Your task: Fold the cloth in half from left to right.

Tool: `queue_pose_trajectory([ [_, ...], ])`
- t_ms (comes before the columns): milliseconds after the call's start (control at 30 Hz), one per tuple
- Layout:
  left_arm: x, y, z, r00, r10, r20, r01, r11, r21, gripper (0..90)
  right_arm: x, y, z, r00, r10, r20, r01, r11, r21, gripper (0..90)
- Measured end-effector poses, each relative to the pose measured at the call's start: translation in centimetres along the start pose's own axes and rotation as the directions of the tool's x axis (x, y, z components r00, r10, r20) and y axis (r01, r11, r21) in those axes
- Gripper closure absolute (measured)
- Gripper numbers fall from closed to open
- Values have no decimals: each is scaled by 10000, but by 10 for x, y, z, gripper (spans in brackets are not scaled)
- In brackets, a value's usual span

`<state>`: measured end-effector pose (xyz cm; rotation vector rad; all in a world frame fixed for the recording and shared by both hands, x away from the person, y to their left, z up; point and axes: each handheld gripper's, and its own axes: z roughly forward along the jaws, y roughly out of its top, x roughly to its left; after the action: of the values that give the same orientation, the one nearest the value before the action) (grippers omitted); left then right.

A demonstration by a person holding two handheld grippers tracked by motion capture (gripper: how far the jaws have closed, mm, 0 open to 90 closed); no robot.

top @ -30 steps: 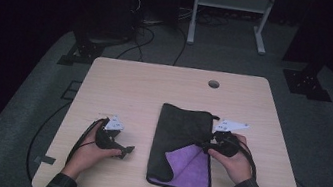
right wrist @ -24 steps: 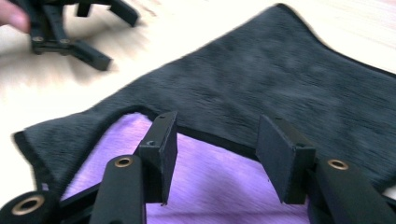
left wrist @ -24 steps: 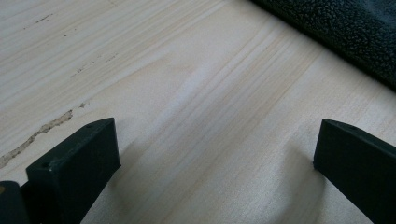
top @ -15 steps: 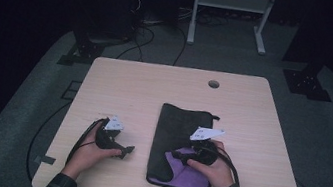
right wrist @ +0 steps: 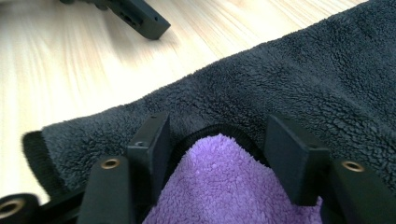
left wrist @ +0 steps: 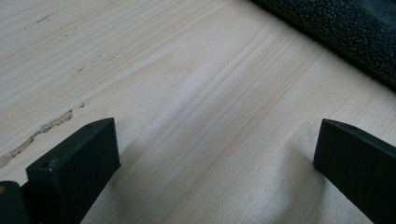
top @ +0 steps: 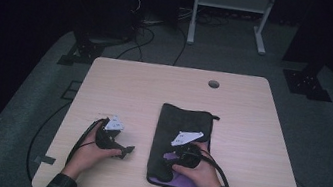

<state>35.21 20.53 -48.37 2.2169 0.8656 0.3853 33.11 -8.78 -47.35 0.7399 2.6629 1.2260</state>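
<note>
While left gripper (top: 128,151) rests, right gripper (top: 168,158) has reached the towel's (top: 183,122) corner.

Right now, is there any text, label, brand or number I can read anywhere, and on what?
None: no readable text on the dark towel, its purple side, the wooden table, the left claw or the right claw.

Fuzzy fleece cloth (right wrist: 299,74), dk grey w/ purple side; matt pale-wood table (top: 155,86)
</note>
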Motion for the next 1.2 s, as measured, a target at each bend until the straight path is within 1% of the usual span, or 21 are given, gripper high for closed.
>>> queue_pose_trajectory([
  [33, 0, 0, 0, 10000, -1, 0, 1, 10000, 0, 0, 0, 0, 0, 10000, -89, 37, 89, 10000, 32, 447],
  [100, 0, 0, 0, 10000, -2, 0, 2, 10000, 2, 0, 0, 1, -1, 10000, -23, 69, 23, 10000, 44, 491],
  [167, 0, 0, 0, 10000, -1, -1, 1, 10000, 0, 0, -1, 0, -2, 10000, 53, 65, -53, 10000, 21, 564],
  [200, 0, 0, 0, 10000, -2, 1, 2, 10000, 1, 0, -1, 0, -3, 9999, 134, 104, -134, 9999, -7, 624],
  [300, 0, 0, 0, 10000, -1, 1, 1, 10000, 1, 0, -4, -1, -6, 9995, 299, 31, -299, 9996, -6, 723],
  [400, 0, 0, 0, 10000, -1, 1, 1, 10000, -1, 0, -5, 0, -11, 9991, 419, -78, -420, 9990, -155, 801],
  [567, 0, 0, 0, 10000, 14, -3, -14, 10000, -1, 0, -6, 1, -28, 9973, 682, -279, -698, 9957, -612, 816],
  [667, 0, 0, 0, 10000, -19, 0, 19, 10000, -2, 0, -5, -3, -39, 9972, 678, -299, -700, 9943, -809, 815],
  [767, 0, 0, 0, 10000, -45, -14, 45, 10000, -1, 0, -2, -8, -51, 9978, 623, -222, -639, 9942, -866, 815],
  [833, -1, 0, 0, 10000, -64, -16, 64, 10000, -5, 0, 0, -12, -60, 9976, 655, -206, -673, 9923, -1044, 816],
  [967, 0, 0, 0, 10000, -57, -13, 57, 10000, 2, 0, 5, -21, -78, 9953, 937, -233, -960, 9871, -1284, 817],
  [1033, 0, 0, 0, 10000, -48, -11, 48, 10000, 11, 0, 7, -26, -86, 9950, 979, -173, -994, 9852, -1399, 817],
  [1167, -1, 0, 0, 10000, -57, -31, 57, 10000, 12, 0, 8, -37, -99, 9931, 1171, -42, -1165, 9821, -1478, 816],
  [1200, -1, 0, 0, 10000, -74, -32, 74, 10000, 3, 0, 8, -40, -101, 9922, 1244, -13, -1234, 9823, -1412, 815],
])
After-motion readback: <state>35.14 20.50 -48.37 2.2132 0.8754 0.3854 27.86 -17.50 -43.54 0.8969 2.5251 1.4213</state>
